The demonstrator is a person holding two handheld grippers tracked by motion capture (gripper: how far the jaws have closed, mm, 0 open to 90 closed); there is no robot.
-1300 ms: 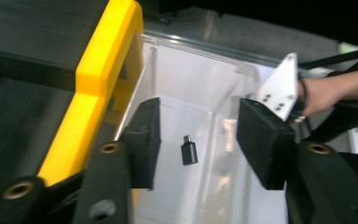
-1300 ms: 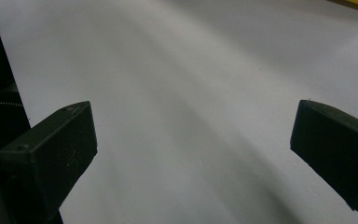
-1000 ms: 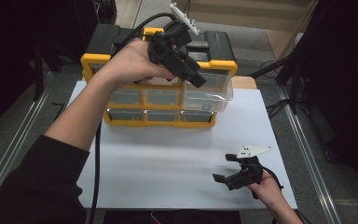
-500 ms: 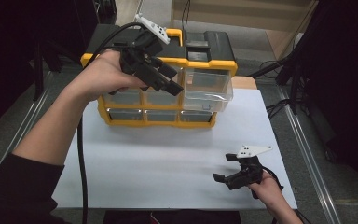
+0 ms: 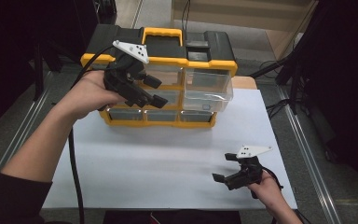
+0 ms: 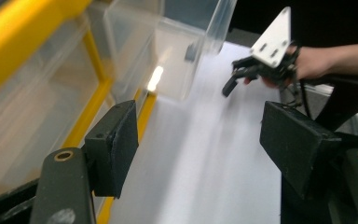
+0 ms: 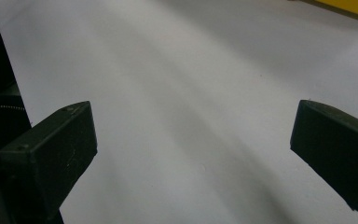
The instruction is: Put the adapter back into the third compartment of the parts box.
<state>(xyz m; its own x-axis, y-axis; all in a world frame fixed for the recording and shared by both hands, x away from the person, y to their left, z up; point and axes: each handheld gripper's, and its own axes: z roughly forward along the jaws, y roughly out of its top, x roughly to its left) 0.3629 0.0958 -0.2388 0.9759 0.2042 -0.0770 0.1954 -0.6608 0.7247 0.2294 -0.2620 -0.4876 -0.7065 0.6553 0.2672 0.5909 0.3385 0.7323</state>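
Table [image 5: 168, 154] under white paper fills the centre of the high view. Organizer [image 5: 163, 79], yellow and black, stands at upper centre, long axis left-right, fronts facing the person. One clear drawer [image 5: 207, 91] juts out at its right. Left gripper [image 5: 142, 91], jaws wide and empty, hovers before the left drawers, the nearer hand, with the drawer to its right. Right gripper [image 5: 226, 172], also wide and empty, rests at lower right.

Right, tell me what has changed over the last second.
The left gripper swung leftward across the front of the yellow organizer, from its upper right drawers to its left side, jaws open and empty. The clear drawer stayed pulled out, and the right gripper stayed over the white sheet.
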